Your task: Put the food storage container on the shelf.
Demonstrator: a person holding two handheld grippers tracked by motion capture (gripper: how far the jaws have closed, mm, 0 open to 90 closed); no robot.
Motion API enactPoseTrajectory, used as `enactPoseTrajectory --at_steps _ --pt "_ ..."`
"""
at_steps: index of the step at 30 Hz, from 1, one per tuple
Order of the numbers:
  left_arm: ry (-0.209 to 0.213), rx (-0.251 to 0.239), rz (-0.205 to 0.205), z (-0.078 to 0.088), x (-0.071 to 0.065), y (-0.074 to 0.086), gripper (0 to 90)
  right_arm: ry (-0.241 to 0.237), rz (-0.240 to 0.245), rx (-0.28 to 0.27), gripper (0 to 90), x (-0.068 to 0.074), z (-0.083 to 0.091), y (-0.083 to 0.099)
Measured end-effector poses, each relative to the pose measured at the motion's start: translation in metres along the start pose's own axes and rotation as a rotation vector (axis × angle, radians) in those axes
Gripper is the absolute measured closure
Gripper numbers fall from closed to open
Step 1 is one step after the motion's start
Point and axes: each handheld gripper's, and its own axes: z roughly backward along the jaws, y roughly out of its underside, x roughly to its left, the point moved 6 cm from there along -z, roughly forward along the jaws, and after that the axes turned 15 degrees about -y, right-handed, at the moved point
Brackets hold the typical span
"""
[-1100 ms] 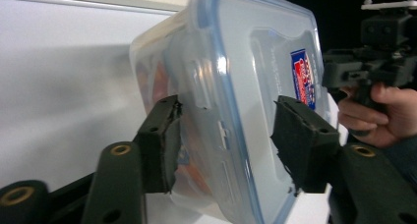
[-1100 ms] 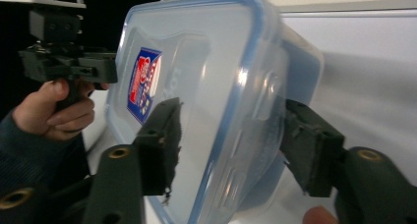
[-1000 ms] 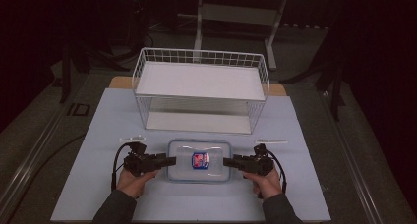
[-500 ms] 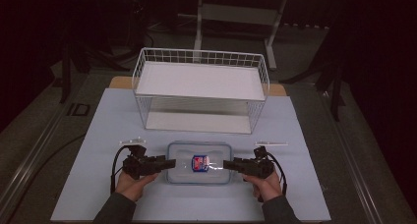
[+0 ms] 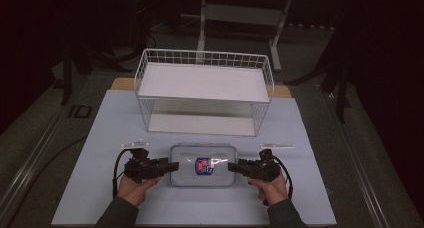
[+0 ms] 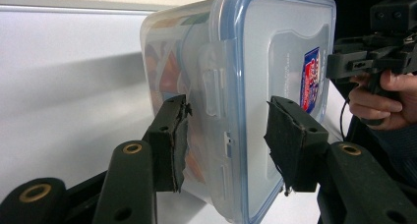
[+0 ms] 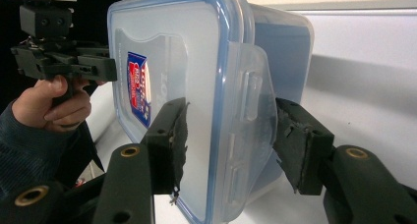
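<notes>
Your left claw (image 5: 169,166) straddles the left end of the container (image 5: 202,165). In the left gripper view one pad (image 6: 179,140) presses the tub wall below the rim, the other pad (image 6: 281,140) sits at the lid face; whether that one touches, I can't tell. Call it grasping the container's end, latch between the jaws.

Your right claw (image 5: 234,167) mirrors it on the right end. In the right gripper view one pad (image 7: 178,135) lies on the lid, the other (image 7: 287,140) is against the flipped-out latch tab. Also clenched on the container.

Container: clear plastic tub, rounded rectangle, translucent lid with a blue seal ring round the edge. Red-and-blue label sits mid-lid. Snap latches on both short ends. Orange and darker contents show blurred through the wall in the left gripper view; can't identify them.

Location: near edge of the pale surface (image 5: 100,138), flat between your two hands, lid up. White wire basket (image 5: 205,90) with a white shelf stands behind it, well apart. Two small pale strips lie on the surface, one just beyond each claw.
</notes>
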Motion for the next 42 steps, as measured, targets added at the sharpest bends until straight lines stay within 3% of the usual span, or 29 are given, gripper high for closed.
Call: enactPoseTrajectory --at_steps 9,42 --pt "0.005 -0.019 0.002 0.005 -0.001 -0.003 51.3 0.005 0.034 -0.004 48.2 0.007 0.001 -0.004" --pt "-0.002 -0.16 -0.086 0.031 -0.018 -0.025 51.6 0.016 0.197 -0.07 48.3 0.038 0.013 -0.027"
